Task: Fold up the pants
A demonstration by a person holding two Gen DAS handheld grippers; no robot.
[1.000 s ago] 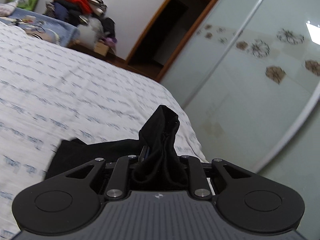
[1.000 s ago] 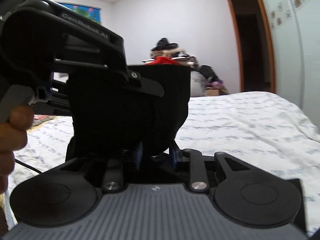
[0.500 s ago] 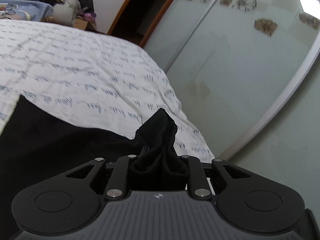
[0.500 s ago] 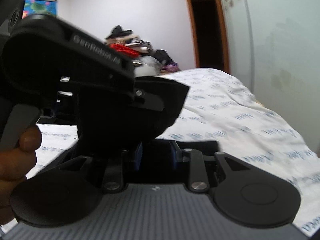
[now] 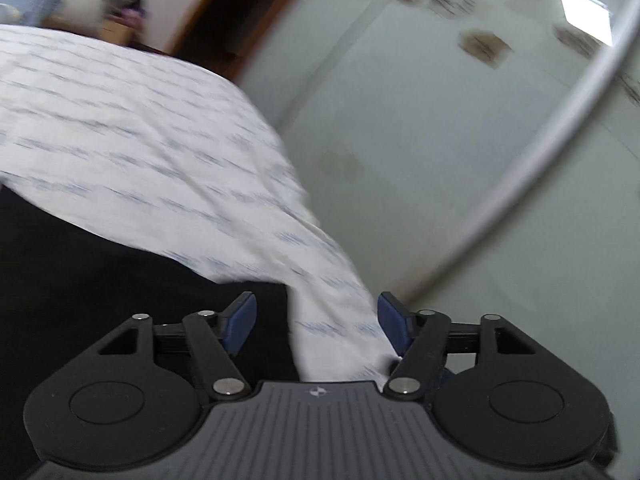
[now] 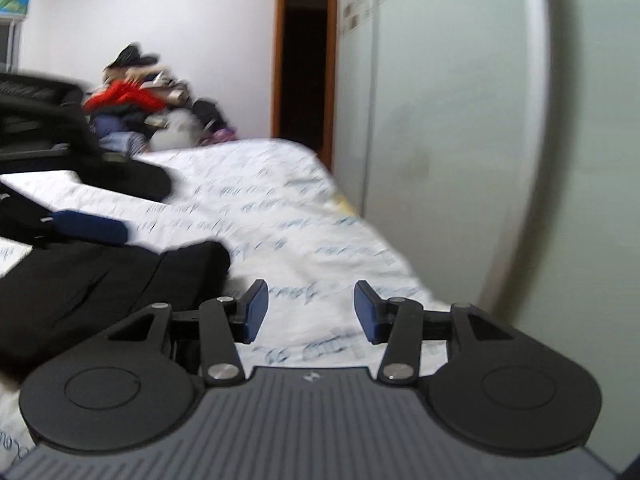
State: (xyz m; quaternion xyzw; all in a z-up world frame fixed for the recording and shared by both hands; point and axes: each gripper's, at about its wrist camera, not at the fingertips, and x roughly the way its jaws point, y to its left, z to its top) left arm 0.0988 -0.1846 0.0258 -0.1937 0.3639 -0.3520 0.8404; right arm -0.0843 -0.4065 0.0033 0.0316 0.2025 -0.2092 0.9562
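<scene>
The black pants point(image 5: 100, 280) lie flat on the bed point(image 5: 140, 140), down and to the left of the left claw point(image 5: 316, 322). That claw is spread wide and holds nothing; its left pad sits over the cloth edge. The right claw point(image 6: 312, 312) is spread too, with only the bed sheet between its 2 blue pads point(image 6: 256, 310). The pants point(image 6: 100, 284) lie just left of it. A pile of clothes point(image 6: 144, 108) sits far ahead, and a wardrobe door point(image 6: 440, 120) stands to the right.
</scene>
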